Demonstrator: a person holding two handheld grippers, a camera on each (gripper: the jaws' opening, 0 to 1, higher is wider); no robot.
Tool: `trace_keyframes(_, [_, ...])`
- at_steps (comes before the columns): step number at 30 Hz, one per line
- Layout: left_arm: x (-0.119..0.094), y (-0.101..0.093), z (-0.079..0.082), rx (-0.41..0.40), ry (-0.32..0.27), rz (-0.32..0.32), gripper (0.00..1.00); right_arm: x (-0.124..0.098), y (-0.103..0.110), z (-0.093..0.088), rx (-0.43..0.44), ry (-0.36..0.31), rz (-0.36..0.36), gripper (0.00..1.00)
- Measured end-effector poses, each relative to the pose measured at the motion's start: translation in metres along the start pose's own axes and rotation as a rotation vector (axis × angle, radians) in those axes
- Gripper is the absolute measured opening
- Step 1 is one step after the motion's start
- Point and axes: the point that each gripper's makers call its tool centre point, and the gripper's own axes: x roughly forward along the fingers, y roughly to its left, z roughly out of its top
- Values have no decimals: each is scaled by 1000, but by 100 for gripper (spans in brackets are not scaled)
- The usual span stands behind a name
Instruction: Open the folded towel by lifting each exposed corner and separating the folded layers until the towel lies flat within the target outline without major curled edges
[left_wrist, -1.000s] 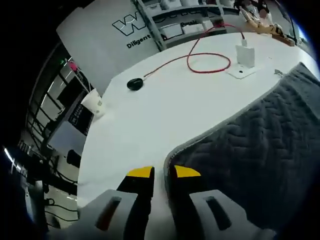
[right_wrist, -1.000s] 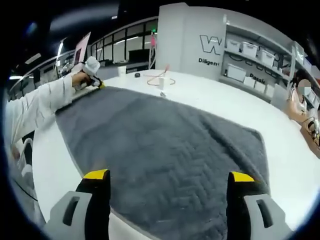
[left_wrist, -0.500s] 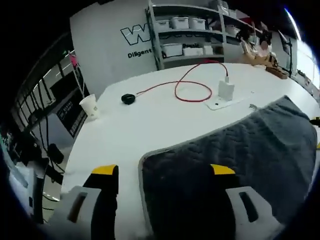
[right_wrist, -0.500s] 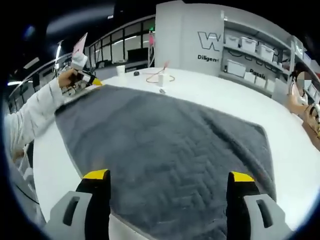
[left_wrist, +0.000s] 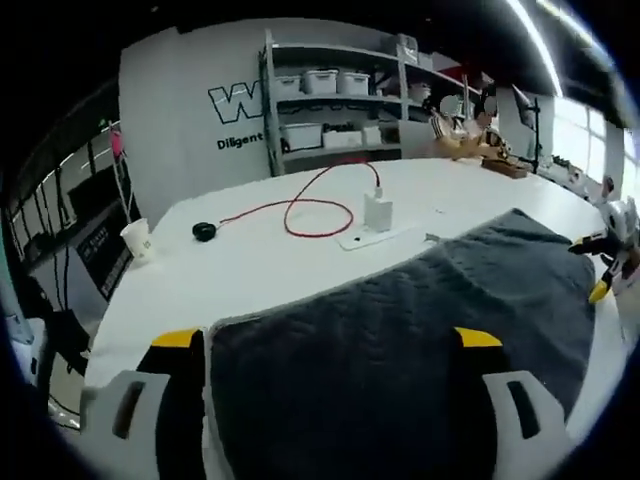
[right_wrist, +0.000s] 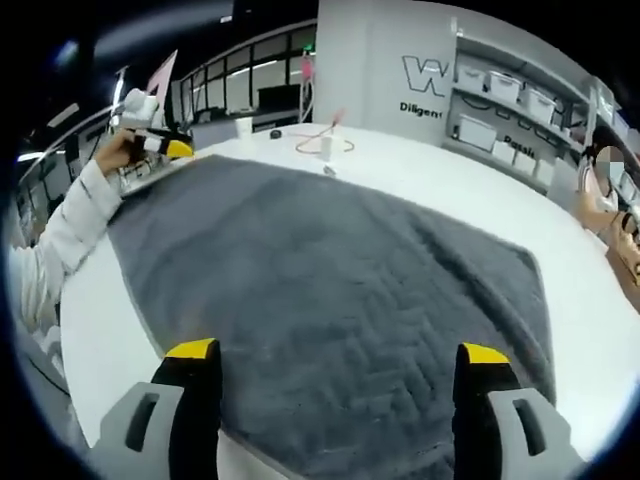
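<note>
- Grey quilted rectangular towel (right_wrist: 330, 300) lies spread out on the white round surface (left_wrist: 270, 265), looks fully opened
- My left tool (left_wrist: 330, 345) and right tool (right_wrist: 335, 360) both released, jaws wide, gripping nothing
- Left: target outline not visible, can't confirm fit; edges seem flat

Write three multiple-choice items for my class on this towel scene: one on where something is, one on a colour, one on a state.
1. Where does the red cable lie?
A. on the towel
B. on the white table beyond the towel
C. on the shelf

2. What colour is the towel?
A. dark grey
B. blue
C. white

3. How do the left tool's jaws stand?
A. shut on the towel
B. shut on nothing
C. open

Answers: 1 B, the cable loops on the bare white table past the towel's edge. 2 A, the quilted cloth is dark grey in both views. 3 C, its yellow tips stand wide apart above the towel.
</note>
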Motion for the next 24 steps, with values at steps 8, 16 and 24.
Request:
trace_keyframes(8, [14, 5, -31, 1, 10, -51, 99, 5, 9, 4, -14, -7, 32, 96])
trace_keyframes(16, [24, 5, -40, -5, 4, -77, 99, -1, 10, 18, -28, -67, 53, 96])
trace_keyframes(24, [29, 5, -43, -20, -5, -91, 98, -15, -20, 56, 6, -198, 33, 99])
